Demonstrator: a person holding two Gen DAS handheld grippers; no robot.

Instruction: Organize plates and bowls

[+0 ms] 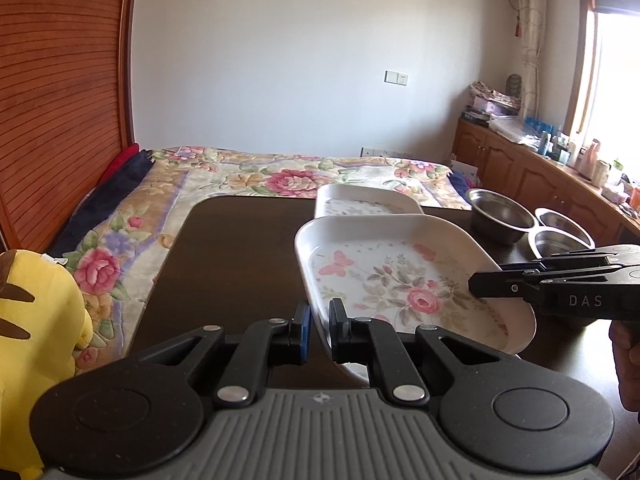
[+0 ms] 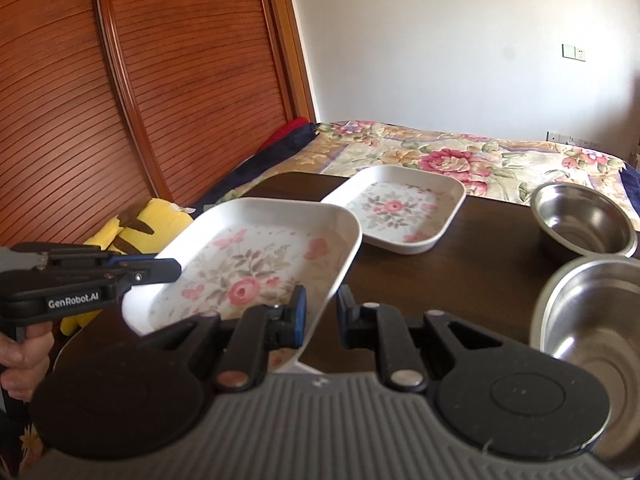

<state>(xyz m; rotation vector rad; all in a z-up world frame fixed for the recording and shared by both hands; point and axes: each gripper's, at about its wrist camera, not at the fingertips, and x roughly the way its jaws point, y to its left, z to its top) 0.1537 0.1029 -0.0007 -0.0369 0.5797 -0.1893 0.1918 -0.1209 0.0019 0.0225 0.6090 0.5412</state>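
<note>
A: Where does the near plate (image 1: 400, 276) sit?

B: It is lifted and tilted above the dark table (image 1: 232, 264), between the two grippers. The left gripper (image 1: 319, 330) has its fingers on either side of the plate's near left rim, one blue pad (image 1: 305, 330) outside the wall, the other inside. The right gripper (image 2: 320, 320) straddles the opposite rim the same way.

A: Are they clamped on it?

B: Each pair of fingers brackets the rim closely, and the plate hangs off the table, so both appear to grasp it. A small gap shows beside the rim in each wrist view, so full contact of the pads cannot be told.

A: And the other dishes?

B: A second plate (image 2: 394, 208) lies flat on the table beyond the lifted one, apart from it. Steel bowls stand to the right: a far bowl (image 2: 582, 220) and a near bowl (image 2: 592, 320), just beside each other. The left view shows a third bowl rim (image 1: 564, 222) behind them.

A: Anything else?

B: A yellow plush toy (image 1: 36, 320) sits left of the table, on a floral bed (image 1: 280, 176). A hand (image 2: 24, 356) grips the left gripper's handle.
</note>
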